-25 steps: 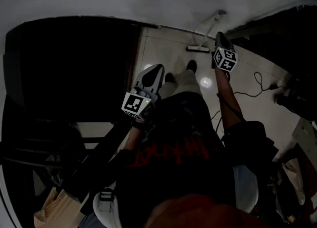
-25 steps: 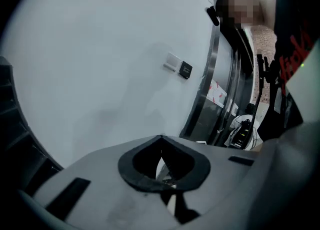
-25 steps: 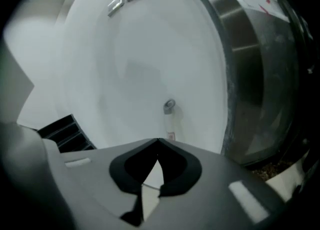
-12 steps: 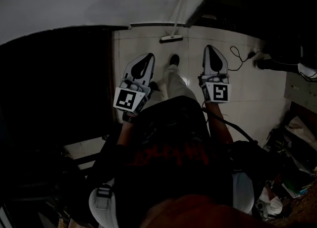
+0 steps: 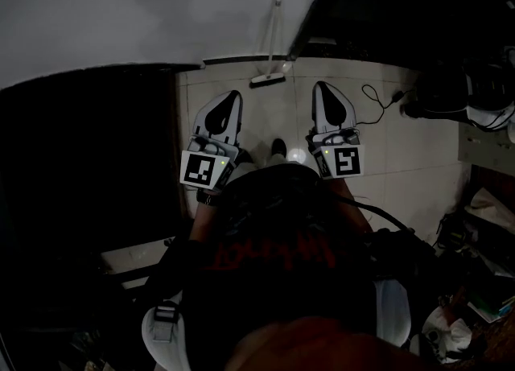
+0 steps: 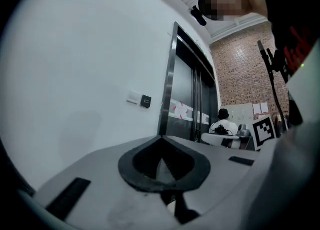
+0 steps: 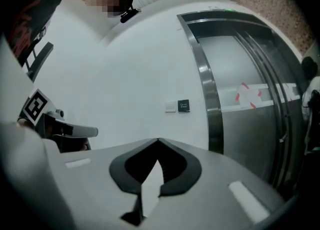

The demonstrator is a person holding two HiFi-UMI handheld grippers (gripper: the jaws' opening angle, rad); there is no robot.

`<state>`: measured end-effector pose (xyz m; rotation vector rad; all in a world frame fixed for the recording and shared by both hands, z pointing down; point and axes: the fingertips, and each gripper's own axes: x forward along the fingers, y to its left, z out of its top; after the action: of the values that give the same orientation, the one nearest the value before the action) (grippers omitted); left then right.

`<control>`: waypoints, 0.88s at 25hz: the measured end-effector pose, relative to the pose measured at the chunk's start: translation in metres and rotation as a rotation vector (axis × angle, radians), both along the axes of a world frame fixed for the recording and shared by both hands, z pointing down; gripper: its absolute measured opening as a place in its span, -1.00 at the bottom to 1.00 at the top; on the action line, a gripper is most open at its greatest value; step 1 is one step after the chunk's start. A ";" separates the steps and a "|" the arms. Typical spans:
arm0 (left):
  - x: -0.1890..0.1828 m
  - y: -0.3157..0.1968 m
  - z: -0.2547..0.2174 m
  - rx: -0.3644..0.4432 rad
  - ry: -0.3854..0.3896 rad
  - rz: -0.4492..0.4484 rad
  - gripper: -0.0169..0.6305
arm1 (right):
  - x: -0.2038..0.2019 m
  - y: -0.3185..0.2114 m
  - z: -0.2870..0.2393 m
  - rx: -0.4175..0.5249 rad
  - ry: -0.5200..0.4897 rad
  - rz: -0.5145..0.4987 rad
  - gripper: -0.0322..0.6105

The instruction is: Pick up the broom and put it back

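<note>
1. Left tool (image 5: 230,96): jaws closed tip to tip with nothing between them. It is held level in front of the person's body, with its marker cube (image 5: 203,170) at the rear.
2. Right tool (image 5: 321,86): jaws likewise closed and empty. It is level and side by side with the other, a gap between them.
3. Broom (image 5: 266,80): stands head-down on the floor (image 5: 402,160), its handle leaning up against the white wall (image 5: 121,7). It is ahead of both tools, well apart from them and touched by neither.
4. Floor: pale glossy tiles, with a black cable (image 5: 376,94) trailing at the right.
5. Shoe (image 5: 278,148): dark, the person's own, on the tiles between the two tools.
6. Lift door (image 7: 240,124): brushed metal in a steel frame, shown in the right gripper view. A black wall plate (image 7: 183,106) sits next to a white one on the wall alongside.
7. Brick wall (image 6: 240,74): at the far end in the left gripper view, with a second person (image 6: 222,124) in a dark hat and white top before it.
</note>
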<state>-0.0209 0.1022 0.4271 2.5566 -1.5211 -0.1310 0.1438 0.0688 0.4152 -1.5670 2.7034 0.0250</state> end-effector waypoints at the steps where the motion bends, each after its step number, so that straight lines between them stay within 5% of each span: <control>1: 0.003 -0.002 -0.001 0.000 -0.007 -0.007 -0.93 | 0.002 -0.003 -0.001 0.000 -0.005 -0.007 -0.90; 22: 0.012 -0.003 -0.002 -0.016 0.008 0.000 -0.94 | 0.005 -0.006 0.007 -0.077 -0.021 -0.042 -0.90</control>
<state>-0.0091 0.0989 0.4247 2.5403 -1.5136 -0.1276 0.1491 0.0626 0.4217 -1.5202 2.7519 -0.0963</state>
